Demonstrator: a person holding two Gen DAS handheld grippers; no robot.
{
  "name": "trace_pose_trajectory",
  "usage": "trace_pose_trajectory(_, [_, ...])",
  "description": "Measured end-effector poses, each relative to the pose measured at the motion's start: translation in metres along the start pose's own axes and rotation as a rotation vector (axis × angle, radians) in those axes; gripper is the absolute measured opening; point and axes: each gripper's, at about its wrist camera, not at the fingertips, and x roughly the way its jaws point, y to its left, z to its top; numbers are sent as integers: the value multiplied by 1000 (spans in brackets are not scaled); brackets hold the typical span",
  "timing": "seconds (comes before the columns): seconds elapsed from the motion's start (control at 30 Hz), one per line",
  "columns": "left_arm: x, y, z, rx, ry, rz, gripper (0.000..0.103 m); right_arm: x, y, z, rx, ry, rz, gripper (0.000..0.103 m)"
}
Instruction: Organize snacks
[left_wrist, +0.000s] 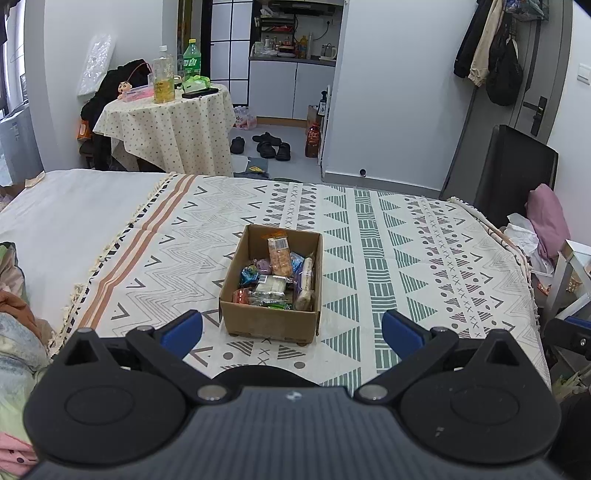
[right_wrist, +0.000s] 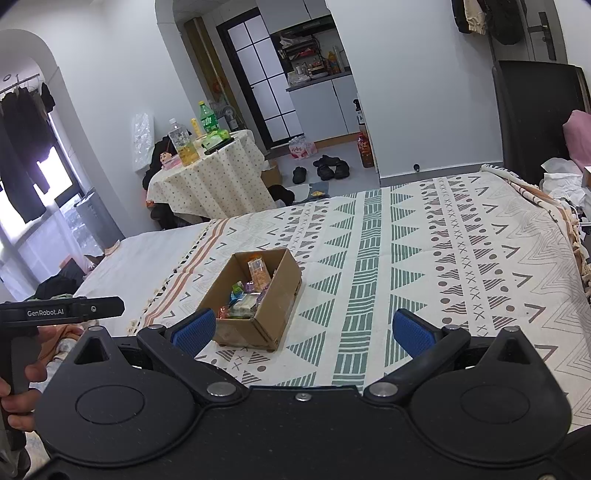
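Observation:
A brown cardboard box (left_wrist: 271, 319) stands on the patterned bedspread (left_wrist: 369, 240), filled with several wrapped snacks, among them an orange cracker pack (left_wrist: 279, 255). My left gripper (left_wrist: 291, 332) is open and empty, just in front of the box's near wall. In the right wrist view the box (right_wrist: 273, 295) lies ahead and to the left. My right gripper (right_wrist: 304, 330) is open and empty, with its left fingertip (right_wrist: 194, 330) beside the box's near corner. The left gripper's handle (right_wrist: 59, 312) and the hand that holds it show at the far left.
A round table (left_wrist: 166, 122) with bottles stands beyond the bed. Shoes (left_wrist: 266, 144) lie on the floor near a kitchen nook. Clothes are piled at the bed's left edge (left_wrist: 14, 306). A black chair (left_wrist: 517, 170) and a pink cloth (left_wrist: 546, 218) stand at the right.

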Motion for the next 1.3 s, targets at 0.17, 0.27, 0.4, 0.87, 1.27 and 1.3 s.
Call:
trace_pose_trajectory(0.17, [-1,0,0,4,-1,-2,103,1,5,0,-20,0,1,103])
trace_pose_trajectory(0.27, [-2,1,-1,5,0,-4,103,1,7,0,-29,2,2,103])
trace_pose_trajectory(0.4, [-3,1,-1,5,0,-6,103,0,9,-1,-31,3,2,103])
trace_pose_trajectory(0.87, [-8,-2,-5,10,2,-15,103,-5,12,-1,-32,-3,3,103])
trace_pose_trajectory(1.27, [-12,-1,-5,13,-3,-21,103,-9,13,-3,-34,-4,0,103])
trace_pose_trajectory(1.3, [-12,-1,-5,12,-4,-20,103,-9,12,-3,-36,-5,1,103])
